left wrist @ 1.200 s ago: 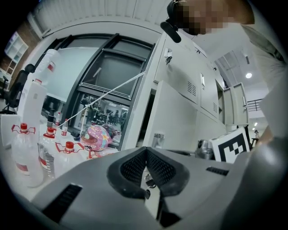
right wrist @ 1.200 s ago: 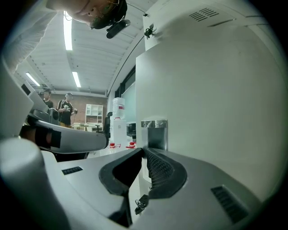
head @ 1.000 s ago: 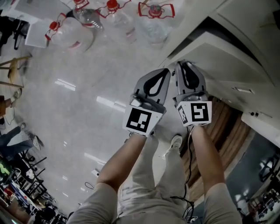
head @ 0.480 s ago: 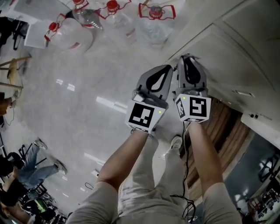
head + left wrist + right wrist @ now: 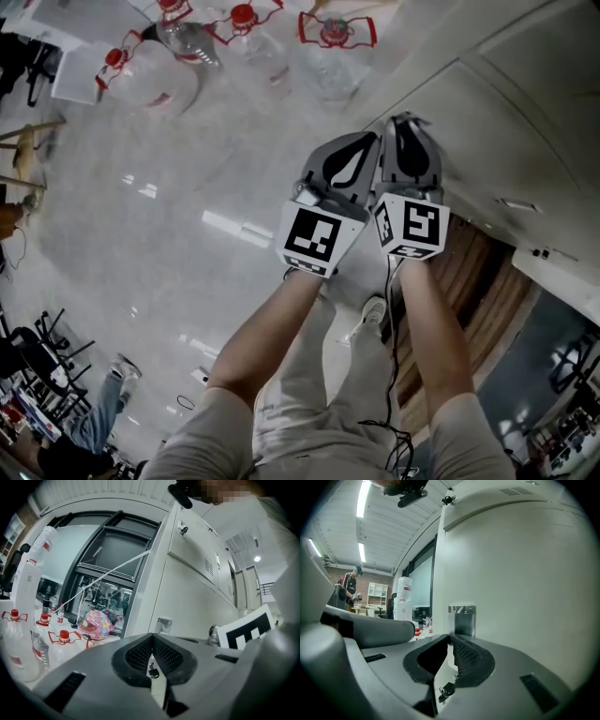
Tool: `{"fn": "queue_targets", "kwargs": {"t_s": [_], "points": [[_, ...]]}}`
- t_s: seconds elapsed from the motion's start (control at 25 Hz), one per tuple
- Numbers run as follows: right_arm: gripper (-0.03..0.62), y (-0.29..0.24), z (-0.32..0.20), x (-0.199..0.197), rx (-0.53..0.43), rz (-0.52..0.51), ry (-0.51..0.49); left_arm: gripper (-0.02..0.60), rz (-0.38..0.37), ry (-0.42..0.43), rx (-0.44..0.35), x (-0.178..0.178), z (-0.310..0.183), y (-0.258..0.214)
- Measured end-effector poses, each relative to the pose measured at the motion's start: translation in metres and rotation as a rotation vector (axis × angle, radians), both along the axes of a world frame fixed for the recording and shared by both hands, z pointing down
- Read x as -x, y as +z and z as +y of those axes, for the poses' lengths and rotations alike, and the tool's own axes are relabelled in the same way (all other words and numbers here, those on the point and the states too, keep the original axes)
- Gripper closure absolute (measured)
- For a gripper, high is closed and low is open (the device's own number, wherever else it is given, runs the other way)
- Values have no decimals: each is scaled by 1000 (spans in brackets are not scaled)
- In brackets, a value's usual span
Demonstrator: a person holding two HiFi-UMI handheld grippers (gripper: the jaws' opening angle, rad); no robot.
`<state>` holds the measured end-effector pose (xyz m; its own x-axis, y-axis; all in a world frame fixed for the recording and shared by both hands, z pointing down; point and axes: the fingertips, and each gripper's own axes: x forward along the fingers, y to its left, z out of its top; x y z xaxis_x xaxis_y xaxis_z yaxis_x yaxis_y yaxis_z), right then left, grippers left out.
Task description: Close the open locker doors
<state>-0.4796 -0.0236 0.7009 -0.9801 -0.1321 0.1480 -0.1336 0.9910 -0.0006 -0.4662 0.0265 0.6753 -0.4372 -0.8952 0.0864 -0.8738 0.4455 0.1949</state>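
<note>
The locker door (image 5: 511, 597) stands upright with its long axis vertical. Its broad face is turned toward the two grippers, and in the right gripper view its free vertical edge lies at the left, at the outer corner of the locker bank (image 5: 548, 56). A metal latch plate (image 5: 461, 617) sits on the door just beside that edge. In the head view the door face runs diagonally from lower right to upper left and lines up closely with the neighbouring panels. The left gripper (image 5: 151, 639) and the right gripper (image 5: 450, 638) are held side by side, both pointed at the door near the latch plate. Each gripper is clenched: its jaw tips meet and nothing is gripped between them. A small key (image 5: 444, 690) shows low on the door, through the gap behind the right gripper's tips. Bottles (image 5: 178, 52) with red handles stand on the floor (image 5: 141, 206), well apart from the locker bank's corner.
</note>
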Motion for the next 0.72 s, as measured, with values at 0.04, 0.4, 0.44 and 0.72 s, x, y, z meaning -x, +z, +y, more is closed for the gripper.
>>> {"fn": "queue_targets", "kwargs": {"t_s": [0.04,0.4,0.44,0.72], "points": [[543,0,-1,1,-3,0,3,580,-3,2,2,1,-1,1],[542,1,-2,2,-3,9,14,580,-14,-8,12,4,1,2],[540,2,-2,1,-4,13,15,580,-14,-10,12,3,2,2],[494,2,6,0,16,28,-29,580,-29,-14,6,1,9,-5]]}}
